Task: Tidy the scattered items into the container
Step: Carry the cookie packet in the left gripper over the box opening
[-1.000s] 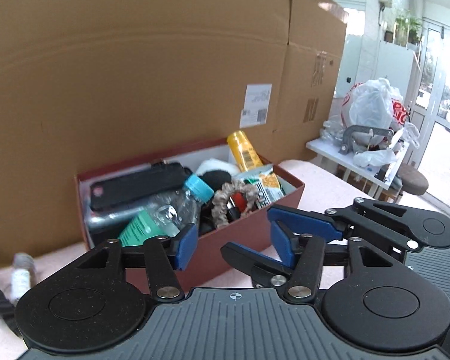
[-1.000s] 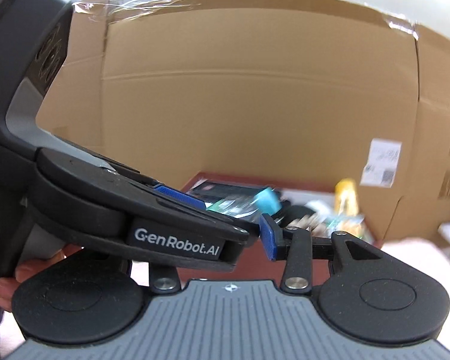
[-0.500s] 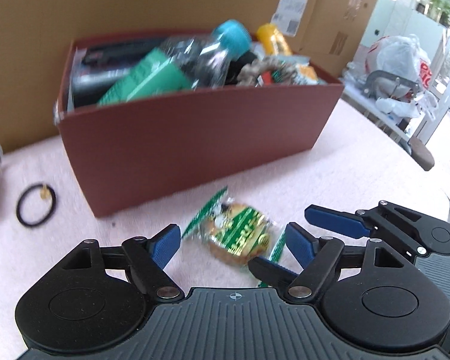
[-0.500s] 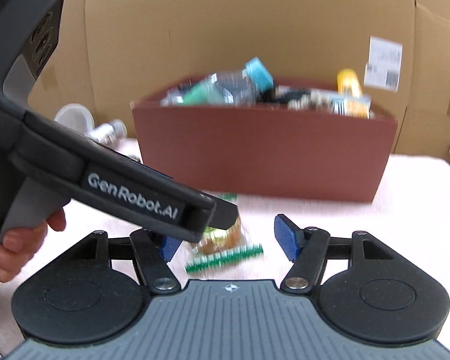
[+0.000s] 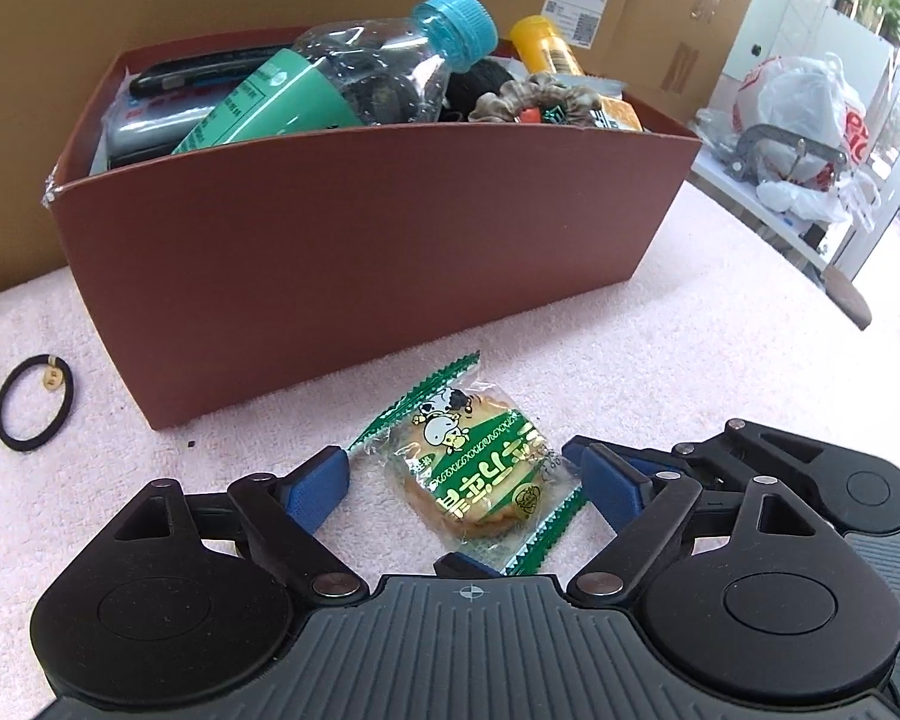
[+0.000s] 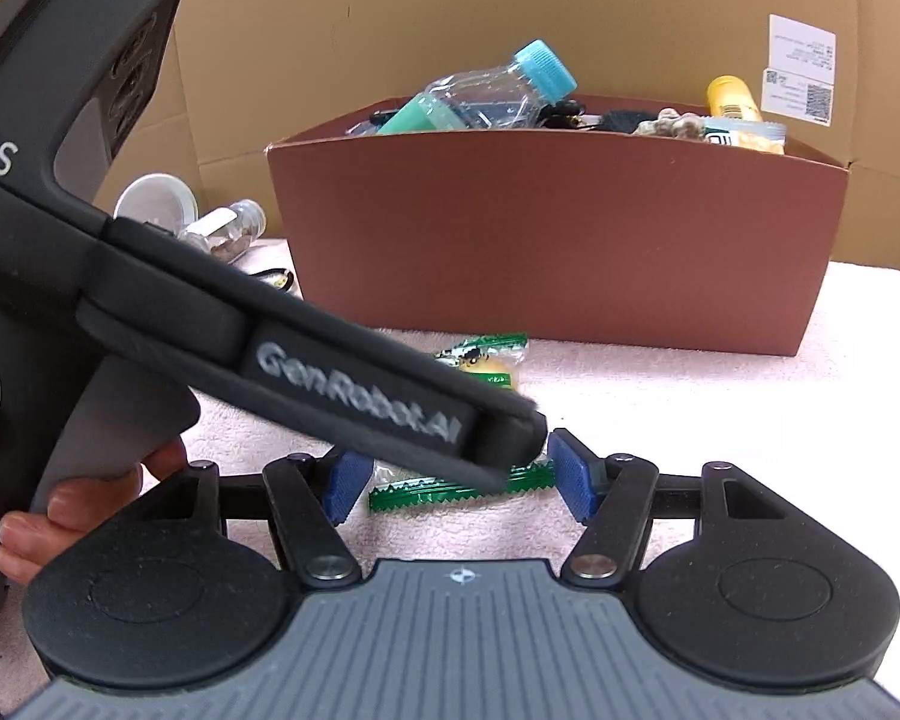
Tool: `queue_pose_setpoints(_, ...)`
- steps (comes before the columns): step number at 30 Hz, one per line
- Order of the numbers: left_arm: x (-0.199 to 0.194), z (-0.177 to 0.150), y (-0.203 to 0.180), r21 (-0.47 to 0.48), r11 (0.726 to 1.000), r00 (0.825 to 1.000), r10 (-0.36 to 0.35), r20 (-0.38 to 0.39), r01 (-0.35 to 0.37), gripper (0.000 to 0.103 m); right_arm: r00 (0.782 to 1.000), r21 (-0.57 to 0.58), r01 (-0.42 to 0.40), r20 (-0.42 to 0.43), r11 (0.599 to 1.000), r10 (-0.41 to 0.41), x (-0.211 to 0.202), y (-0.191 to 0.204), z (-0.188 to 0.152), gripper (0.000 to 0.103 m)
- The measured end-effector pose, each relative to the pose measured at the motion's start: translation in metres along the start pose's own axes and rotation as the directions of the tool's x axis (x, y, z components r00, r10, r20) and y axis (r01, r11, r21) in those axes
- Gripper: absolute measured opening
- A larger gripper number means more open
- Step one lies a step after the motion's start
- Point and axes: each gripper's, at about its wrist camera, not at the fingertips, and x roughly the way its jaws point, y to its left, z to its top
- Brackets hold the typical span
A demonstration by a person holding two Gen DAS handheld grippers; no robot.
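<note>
A green-and-clear wrapped biscuit packet lies on the pink cloth in front of the red-brown box. My left gripper is open and straddles the packet, blue pads on either side. My right gripper is also open, low over the packet's near end; the left gripper's body crosses in front and hides most of the packet. The box holds a plastic bottle with a blue cap, a scrunchie, a yellow tube and other items.
A black hair tie lies on the cloth left of the box. A small glass jar and a white round object lie further left. Cardboard walls stand behind the box. A side table with plastic bags stands at the right.
Both grippers have dropped from box height to the cloth and closed in on the biscuit packet. The packet now sits between the left gripper's pads.
</note>
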Motion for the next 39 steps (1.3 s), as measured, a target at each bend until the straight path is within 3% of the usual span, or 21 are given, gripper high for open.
queue_pose_setpoints(3, -0.003, -0.001, -0.002, 0.005, 1.000, 1.000, 0.010, 0.000, -0.010, 0.081, 1.000, -0.007, 0.014, -0.001, 1.000, -0.014, -0.001, 0.002, -0.001, 0.069)
queue_pose_setpoints(10, -0.019, -0.008, -0.001, -0.018, 1.000, 1.000, -0.018, -0.005, 0.018, 0.076, 1.000, 0.000, 0.026, 0.016, 1.000, -0.026, -0.014, 0.010, -0.007, 0.067)
queue_pose_setpoints(19, -0.070, 0.001, -0.028, 0.031, 0.999, 0.994, -0.030, 0.107, 0.027, 0.069, 0.993, -0.045, 0.066, 0.100, 0.997, -0.061, -0.052, 0.019, 0.008, 0.065)
queue_pose_setpoints(29, -0.104, 0.032, -0.049, 0.099, 0.995, 0.978, -0.032, 0.205, 0.011, 0.069, 0.973, -0.076, 0.106, 0.213, 0.991, -0.087, -0.086, 0.019, 0.039, 0.064)
queue_pose_setpoints(39, -0.121, 0.104, -0.065, 0.166, 0.986, 0.949, -0.024, 0.314, -0.030, 0.071, 0.935, -0.100, 0.151, 0.338, 0.984, -0.109, -0.091, 0.001, 0.100, 0.064)
